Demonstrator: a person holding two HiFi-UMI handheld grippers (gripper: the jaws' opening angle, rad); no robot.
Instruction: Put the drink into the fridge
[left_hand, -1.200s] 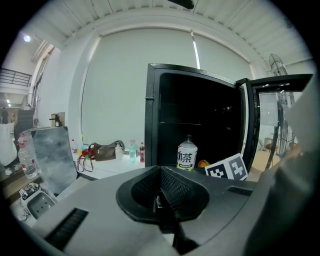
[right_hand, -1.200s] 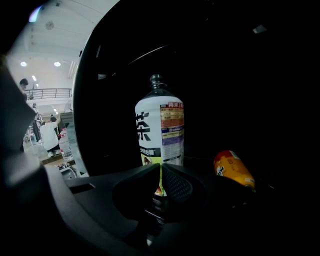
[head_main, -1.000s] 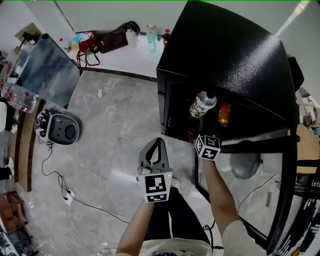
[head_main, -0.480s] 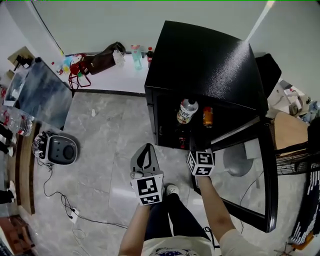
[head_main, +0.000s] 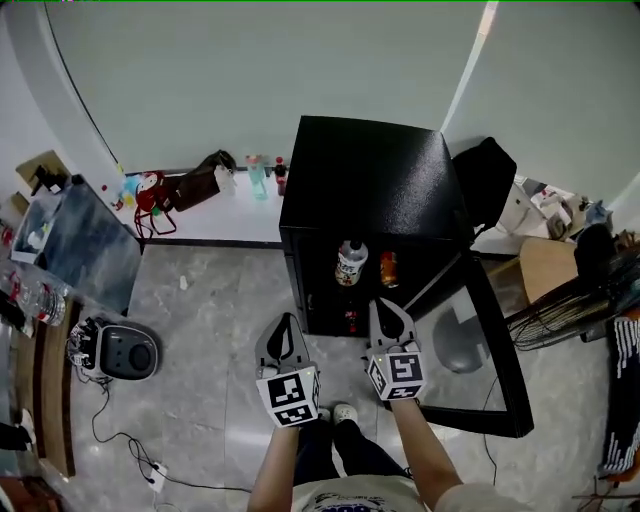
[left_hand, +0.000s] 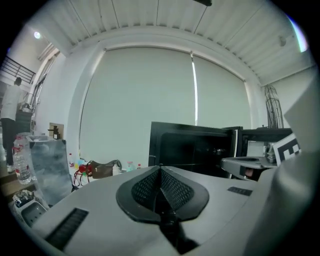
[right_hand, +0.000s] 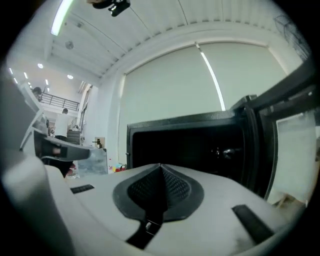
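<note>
No legible text or numbers anywhere (label on the bottle (head_main: 350, 262) too small)

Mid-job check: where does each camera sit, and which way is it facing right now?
Head view: on the person's head, looking steeply down at the open fridge, the floor, both arms, the left gripper and the right gripper.
Left gripper view: rides the left gripper, roughly level, facing the fridge and pale wall; its shut jaws show.
Right gripper view: rides the right gripper, facing into the open fridge; its shut jaws show.
Shared: all three show the fridge.
</note>
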